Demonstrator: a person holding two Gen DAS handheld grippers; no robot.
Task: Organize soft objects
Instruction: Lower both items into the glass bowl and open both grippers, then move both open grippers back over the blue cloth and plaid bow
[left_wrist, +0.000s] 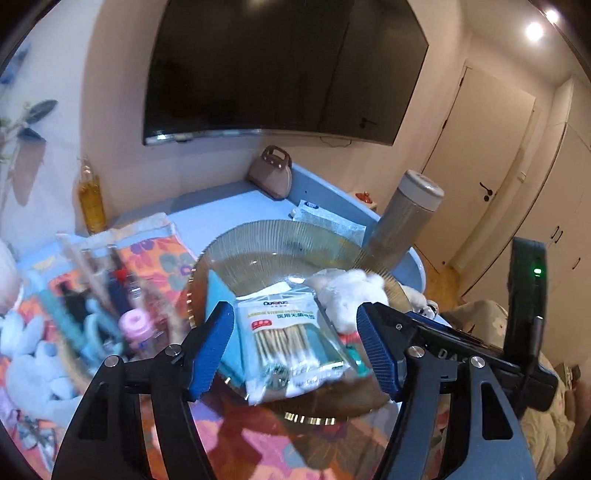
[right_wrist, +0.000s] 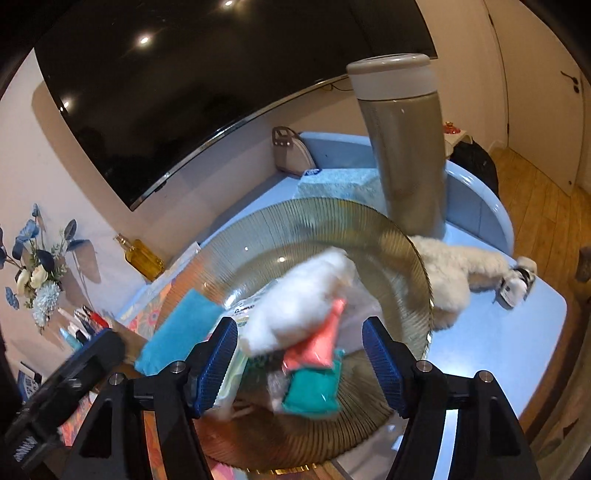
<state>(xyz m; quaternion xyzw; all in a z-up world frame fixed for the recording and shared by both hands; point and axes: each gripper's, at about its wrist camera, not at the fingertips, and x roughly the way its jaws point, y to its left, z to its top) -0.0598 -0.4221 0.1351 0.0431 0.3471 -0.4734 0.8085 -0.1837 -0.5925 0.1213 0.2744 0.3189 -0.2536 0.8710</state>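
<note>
A ribbed glass plate (left_wrist: 295, 230) (right_wrist: 258, 229) holds a pack of cotton swabs (left_wrist: 291, 343), a teal cloth (right_wrist: 173, 332), a white fluffy bag of cotton (right_wrist: 295, 306) (left_wrist: 347, 295) and coral and teal sponges (right_wrist: 314, 373). My left gripper (left_wrist: 295, 350) is open, with the swab pack seen between its fingers. My right gripper (right_wrist: 299, 363) is open over the cotton bag and sponges. A white plush toy (right_wrist: 458, 273) lies right of the plate.
A tall grey bottle (right_wrist: 402, 147) (left_wrist: 402, 221) stands behind the plate. A tissue pack (right_wrist: 336, 184), a beige handbag (left_wrist: 271, 175), a yellow oil bottle (left_wrist: 91, 199), a basket of toiletries (left_wrist: 110, 317), blue plush toys (left_wrist: 33, 365) and a flower vase (right_wrist: 40, 273) surround it.
</note>
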